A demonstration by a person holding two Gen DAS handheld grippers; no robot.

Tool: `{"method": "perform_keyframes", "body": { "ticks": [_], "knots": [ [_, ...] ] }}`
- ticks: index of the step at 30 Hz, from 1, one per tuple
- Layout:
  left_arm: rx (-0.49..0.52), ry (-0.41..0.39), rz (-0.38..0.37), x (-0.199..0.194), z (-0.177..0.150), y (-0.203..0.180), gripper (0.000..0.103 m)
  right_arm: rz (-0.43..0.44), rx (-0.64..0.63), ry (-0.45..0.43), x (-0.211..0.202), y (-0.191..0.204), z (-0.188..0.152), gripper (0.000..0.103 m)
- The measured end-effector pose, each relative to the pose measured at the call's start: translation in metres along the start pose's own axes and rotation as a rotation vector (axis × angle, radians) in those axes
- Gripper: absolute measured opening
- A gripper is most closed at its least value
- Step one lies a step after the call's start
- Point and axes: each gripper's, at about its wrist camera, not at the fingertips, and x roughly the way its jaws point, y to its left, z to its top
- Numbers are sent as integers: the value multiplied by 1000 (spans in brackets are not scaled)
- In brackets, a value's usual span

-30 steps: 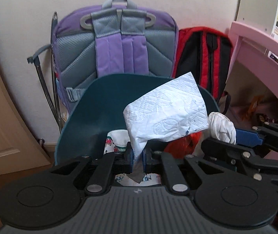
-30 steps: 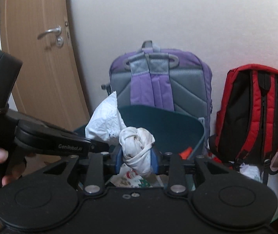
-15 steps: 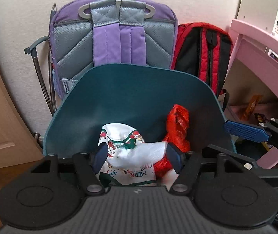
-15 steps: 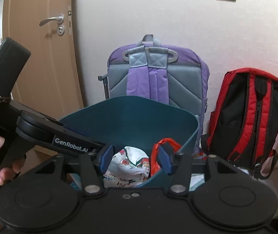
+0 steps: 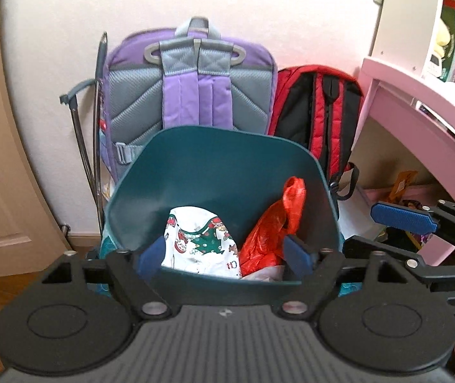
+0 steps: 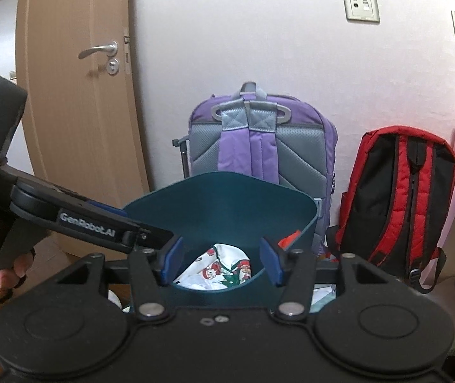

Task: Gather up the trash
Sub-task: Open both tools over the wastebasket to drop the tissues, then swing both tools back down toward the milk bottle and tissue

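Observation:
A dark teal trash bin (image 5: pixel 214 162) stands on the floor before the wall; it also shows in the right wrist view (image 6: pixel 227 198). Inside lie a white Christmas-print wrapper (image 5: pixel 198 242), a red plastic bag (image 5: pixel 272 226) and some white paper. My left gripper (image 5: pixel 224 255) is open and empty, just above the bin's near rim. My right gripper (image 6: pixel 221 263) is open and empty, also over the near rim; its blue finger (image 5: pixel 403 220) shows at the right of the left wrist view. The left gripper's arm (image 6: pixel 93 223) crosses the right wrist view.
A purple and grey backpack (image 5: pixel 192 89) and a red and black backpack (image 5: pixel 320 108) lean on the wall behind the bin. A pink desk (image 5: pixel 419 108) stands at the right, a wooden door (image 6: pixel 77 111) at the left. A metal rod (image 5: pixel 80 134) leans by the purple backpack.
Both grippers opened: the left dropped the white paper napkin and the right dropped the knotted white wad into the bin. Both have since drawn back and up from the bin.

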Motion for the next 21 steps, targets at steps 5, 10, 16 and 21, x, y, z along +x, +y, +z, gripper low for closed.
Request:
{"method": "perform_keyframes", "body": {
  "ticks": [5,10,16,21],
  "knots": [
    [17,-27,-3,-31,-12,-5,82,18,-7,-7,-22,14,-2,53],
    [25,-40,-16,-60,-30,-9,86,50,-29,-17,-43,29,-6,53],
    [25,-47,-22,-90,-59,-5,88,86,-50,-15,-60,48,-14,54],
    [9,-69,14,-102,-94,12,103,131,-57,14,-62,63,-31,54]
  ]
}}
